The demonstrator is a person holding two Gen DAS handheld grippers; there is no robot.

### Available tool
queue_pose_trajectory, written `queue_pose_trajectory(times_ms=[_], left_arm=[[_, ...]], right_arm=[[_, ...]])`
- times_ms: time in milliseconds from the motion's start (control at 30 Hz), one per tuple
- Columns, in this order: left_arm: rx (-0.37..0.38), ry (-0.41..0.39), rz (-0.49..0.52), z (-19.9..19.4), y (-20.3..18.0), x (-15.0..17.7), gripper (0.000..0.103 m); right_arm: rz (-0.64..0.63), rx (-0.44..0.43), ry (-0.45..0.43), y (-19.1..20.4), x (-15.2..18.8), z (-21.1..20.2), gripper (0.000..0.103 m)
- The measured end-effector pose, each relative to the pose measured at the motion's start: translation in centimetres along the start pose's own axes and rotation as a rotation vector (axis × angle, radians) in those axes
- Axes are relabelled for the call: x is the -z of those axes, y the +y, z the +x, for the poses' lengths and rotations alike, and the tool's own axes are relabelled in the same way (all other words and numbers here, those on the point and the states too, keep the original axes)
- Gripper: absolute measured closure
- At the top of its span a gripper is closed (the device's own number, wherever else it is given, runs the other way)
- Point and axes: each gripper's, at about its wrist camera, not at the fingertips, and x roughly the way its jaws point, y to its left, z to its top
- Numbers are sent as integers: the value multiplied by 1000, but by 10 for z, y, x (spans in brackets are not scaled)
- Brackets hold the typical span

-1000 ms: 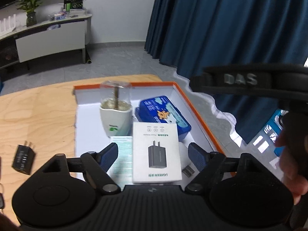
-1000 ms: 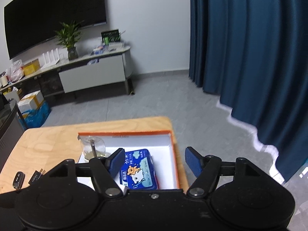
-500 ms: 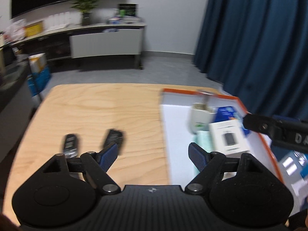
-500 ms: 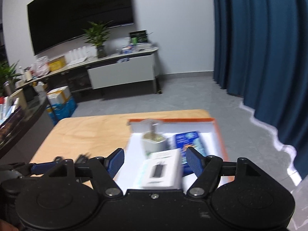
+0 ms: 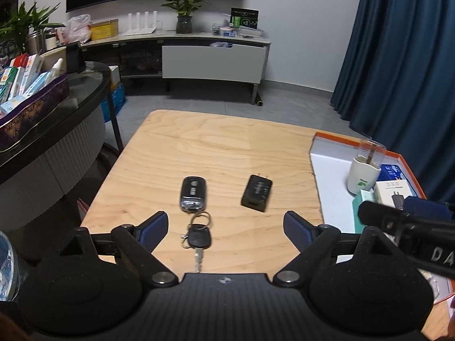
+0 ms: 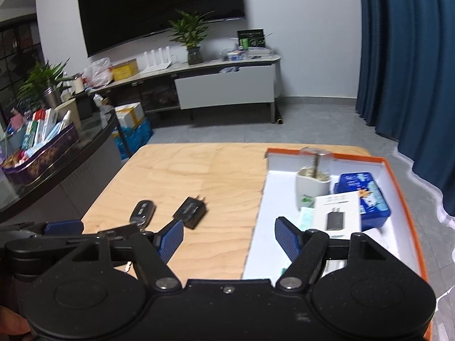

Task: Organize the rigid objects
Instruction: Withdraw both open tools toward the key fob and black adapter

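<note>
Your orange-rimmed white box [image 6: 403, 199] sits at the desk's right edge and holds a white cup under a clear dome [image 6: 312, 184], a blue tin [image 6: 366, 196], a white charger carton [image 6: 338, 211] lying partly on the tin, and a pale green packet [image 6: 307, 217] half hidden beneath the carton. Out on the bare wooden desk [image 5: 213, 142], near its front edge, lie a black car key fob [image 5: 192, 194], a second key on a ring [image 5: 199, 237] just in front of it, and a black charger plug [image 5: 257, 192] beside them, closer to the box.

Your left claw [image 5: 224, 224] hangs over the keys with its jaws opening and nothing between them. Your right claw [image 6: 229, 237] is spread wide and empty over the box's left wall.

Behind the desk stand a low TV console [image 6: 224, 85], a potted plant [image 6: 190, 37], a wall screen and blue curtains [image 6: 406, 56]. The box's near corner is cut off by your claws, and the right view is slightly blurred.
</note>
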Motion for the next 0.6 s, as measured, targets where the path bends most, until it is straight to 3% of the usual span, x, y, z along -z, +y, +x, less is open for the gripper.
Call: queue_pose_trajectory(times_ms=[600], left_arm=[[-31,29,-58,25,36,9,13]], right_arm=[[-27,-5,44,19,10,25,18]])
